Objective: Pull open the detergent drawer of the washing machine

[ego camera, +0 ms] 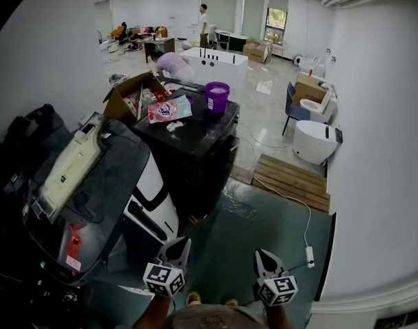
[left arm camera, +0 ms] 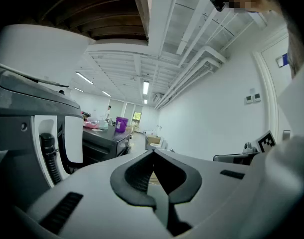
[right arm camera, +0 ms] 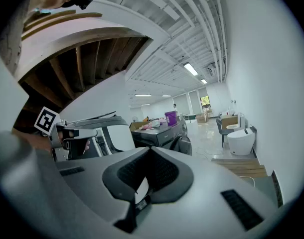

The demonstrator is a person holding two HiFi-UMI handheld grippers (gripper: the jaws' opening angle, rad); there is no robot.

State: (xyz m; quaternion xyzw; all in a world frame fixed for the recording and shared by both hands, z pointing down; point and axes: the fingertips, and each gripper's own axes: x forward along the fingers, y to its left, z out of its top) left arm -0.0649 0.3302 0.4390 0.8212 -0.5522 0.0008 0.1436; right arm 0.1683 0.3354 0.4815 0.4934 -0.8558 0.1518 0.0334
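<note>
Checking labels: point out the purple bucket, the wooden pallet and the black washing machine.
purple bucket (ego camera: pixel 219 100): head view, side wall.
wooden pallet (ego camera: pixel 291 181): head view, middle slats.
black washing machine (ego camera: pixel 195 137): head view, bare part of top.

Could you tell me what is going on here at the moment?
A person stands holding a gripper in each hand, low in front of the body. The left gripper and the right gripper are both shut and empty. The dark washing machine stands ahead, apart from both, with a purple bucket and some packets on top. Neither gripper touches it, and its detergent drawer cannot be made out from here, so the pull has not begun.
</note>
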